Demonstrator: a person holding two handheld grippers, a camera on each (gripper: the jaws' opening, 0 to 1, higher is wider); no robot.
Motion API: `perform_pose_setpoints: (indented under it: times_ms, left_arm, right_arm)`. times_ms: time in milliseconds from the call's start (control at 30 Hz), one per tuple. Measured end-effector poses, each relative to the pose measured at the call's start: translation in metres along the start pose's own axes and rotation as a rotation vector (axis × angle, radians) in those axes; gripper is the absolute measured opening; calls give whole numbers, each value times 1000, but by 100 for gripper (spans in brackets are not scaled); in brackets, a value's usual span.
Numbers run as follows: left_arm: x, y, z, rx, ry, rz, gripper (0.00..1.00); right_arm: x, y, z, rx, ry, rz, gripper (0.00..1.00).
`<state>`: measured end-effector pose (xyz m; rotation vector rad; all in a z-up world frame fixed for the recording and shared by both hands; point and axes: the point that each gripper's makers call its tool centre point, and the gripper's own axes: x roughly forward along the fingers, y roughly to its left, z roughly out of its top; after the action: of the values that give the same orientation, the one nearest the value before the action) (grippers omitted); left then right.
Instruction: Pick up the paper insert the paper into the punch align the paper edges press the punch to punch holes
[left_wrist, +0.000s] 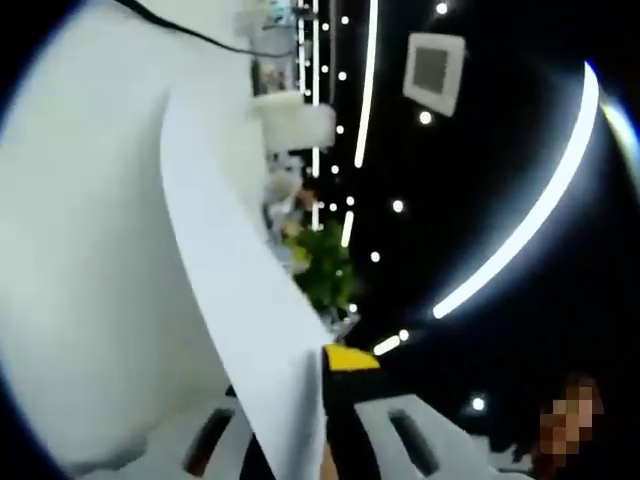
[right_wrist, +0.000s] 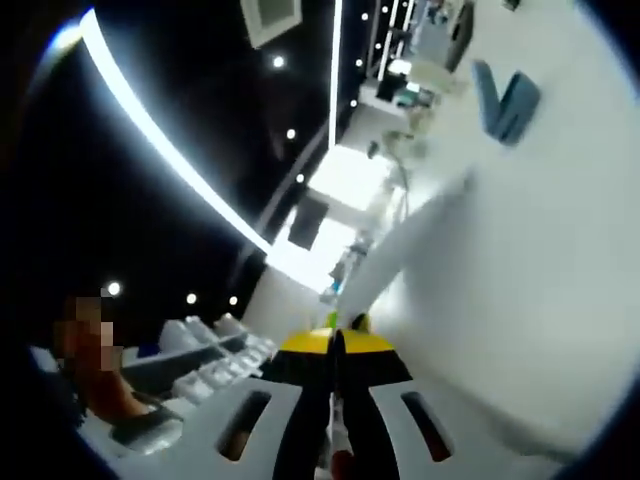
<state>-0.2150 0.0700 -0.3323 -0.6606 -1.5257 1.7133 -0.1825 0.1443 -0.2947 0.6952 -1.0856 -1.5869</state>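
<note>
- Left gripper view: the left hand-held gripper (left_wrist: 325, 375) rises from the bottom edge, jaws yellow-tipped on a black and white body. The yellow tip shows on one side of the paper (left_wrist: 235, 265); the other jaw is hidden behind the sheet.
- The paper, a white sheet, runs from the jaws up toward the upper left of the view, seen nearly edge-on and curving slightly. It is raised in the air, clear of any surface, and the left jaws are clamped on its lower edge.
- Behind the sheet lies a broad white surface (left_wrist: 80, 250), blurred; its nature cannot be told. A green plant (left_wrist: 325, 265) and a dark ceiling with strip lights (left_wrist: 530, 220) stand beyond.
- Right gripper view: the right hand-held gripper (right_wrist: 336, 338) rises from the bottom edge, its two yellow-tipped jaws brought together with only a thin line between them.
- The same paper (right_wrist: 405, 255) extends from those jaw tips up and to the right as a narrow pale band, edge-on. The right jaws are pinched on its near end.
- A large white surface (right_wrist: 540, 270) occupies the right side of this view, with a blue-grey V-shaped object (right_wrist: 507, 100) on it near the top.
- A person's forearm (right_wrist: 105, 395) shows at lower left.
</note>
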Motion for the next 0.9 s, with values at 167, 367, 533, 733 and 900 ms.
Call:
perform_pose_setpoints:
  times_ms: [167,367,533,733,900]
  left_arm:
    - [0,7,1,11,-10,49,5]
    - [2,9,2,-77,-1,41,4]
    - [3,6,6,-61,-6,22,4]
    - [0,6,12,-56,-25,26,4]
    - [-2,6,10,-47,-9,39,4]
  right_arm:
    - [-6,-12,-2,-60,44,-68,4]
    - [-9,-13,-2,-207,93,-110,5]
    - [-13,-10,6,-444,107,-129,9]
    - [-29,-19,32,-561,65,-188,11]
    - [-59,-73,92,-875,25,-355,17]
